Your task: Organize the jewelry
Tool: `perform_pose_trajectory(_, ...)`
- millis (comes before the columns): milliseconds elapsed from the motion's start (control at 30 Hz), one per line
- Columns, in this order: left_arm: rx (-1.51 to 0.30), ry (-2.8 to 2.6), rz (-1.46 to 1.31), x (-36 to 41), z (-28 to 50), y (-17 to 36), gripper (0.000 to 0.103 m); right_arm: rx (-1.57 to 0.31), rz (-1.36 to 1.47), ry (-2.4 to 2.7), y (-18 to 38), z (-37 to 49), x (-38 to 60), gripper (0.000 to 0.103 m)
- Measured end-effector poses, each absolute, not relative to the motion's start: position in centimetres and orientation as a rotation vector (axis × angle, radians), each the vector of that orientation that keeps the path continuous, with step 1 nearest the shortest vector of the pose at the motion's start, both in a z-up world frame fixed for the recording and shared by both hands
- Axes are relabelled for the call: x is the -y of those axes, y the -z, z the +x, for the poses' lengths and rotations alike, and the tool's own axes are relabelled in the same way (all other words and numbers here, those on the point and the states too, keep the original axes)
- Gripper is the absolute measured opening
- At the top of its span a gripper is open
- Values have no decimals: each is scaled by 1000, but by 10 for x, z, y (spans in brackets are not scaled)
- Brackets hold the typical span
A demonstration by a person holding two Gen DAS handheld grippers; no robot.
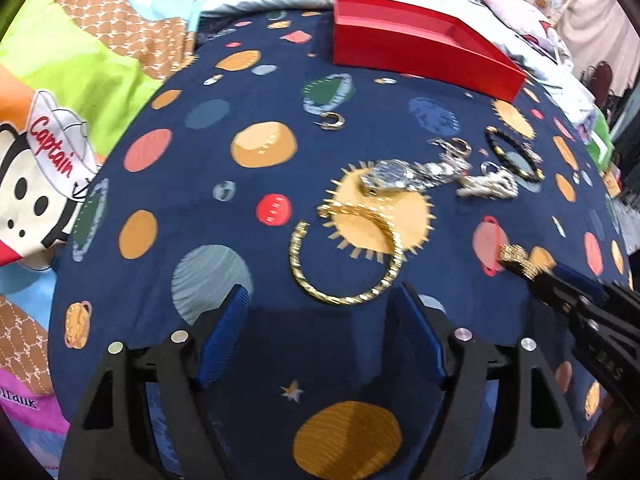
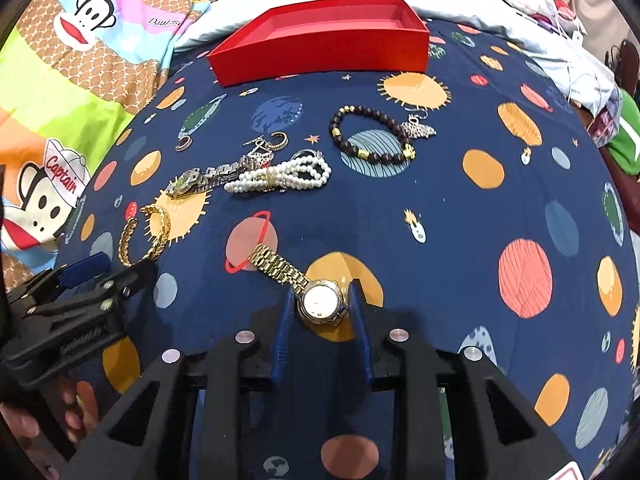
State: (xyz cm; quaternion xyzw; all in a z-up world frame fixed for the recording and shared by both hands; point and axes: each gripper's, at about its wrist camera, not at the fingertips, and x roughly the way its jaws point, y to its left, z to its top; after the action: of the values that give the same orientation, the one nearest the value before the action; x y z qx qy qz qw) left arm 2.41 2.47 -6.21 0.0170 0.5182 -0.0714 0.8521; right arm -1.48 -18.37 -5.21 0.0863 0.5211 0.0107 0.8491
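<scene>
The gold watch (image 2: 320, 304) sits low-centre, gripped by the right gripper's (image 2: 322, 300) narrow fingers; the left gripper (image 1: 324, 304) gapes wide below the gold bangle (image 1: 348, 256); only the left view hides the dial.

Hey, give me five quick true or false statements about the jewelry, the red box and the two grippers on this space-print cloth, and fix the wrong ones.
1. The red box already holds jewelry. False: its visible inside is bare.
2. The right gripper has the gold watch between its fingers. True.
3. The left gripper grips the gold chain bracelet. False: its jaws stand open, with the bracelet lying just ahead of them on the cloth.
4. The pearl bracelet lies beside the silver watch. True.
5. The dark bead bracelet sits inside the box. False: it lies on the cloth, in front of the box.
</scene>
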Motion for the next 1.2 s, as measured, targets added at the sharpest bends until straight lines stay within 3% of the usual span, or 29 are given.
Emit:
perform_pose_trajectory(333,-1054,48,-60,-52,50,60,74,-1132,251,-38,52,-25,179,26)
perform_pose_trajectory(400,-1052,45,-53,-49,53,60,83,-1132,254,-43,52,-24,178,26)
perform_pose_trajectory(633,-1028,34,3,-39,68,67,83,-1130,253,-51,52,-23,178,26)
perform_pose_trajectory(700,-1016,33,6,-38,69,67,78,-1129,250,-53,52,-22,177,26)
perform_pose_trajectory(767,-1001,57,15,-36,68,64,59,-1129,251,-56,52,-22,177,26)
perform_pose_trajectory(800,-999,67,18,-35,68,63,55,-1128,252,-58,51,-22,177,26)
perform_pose_trajectory(1200,-992,149,-28,-33,57,43,55,-1074,272,-72,32,-23,182,26)
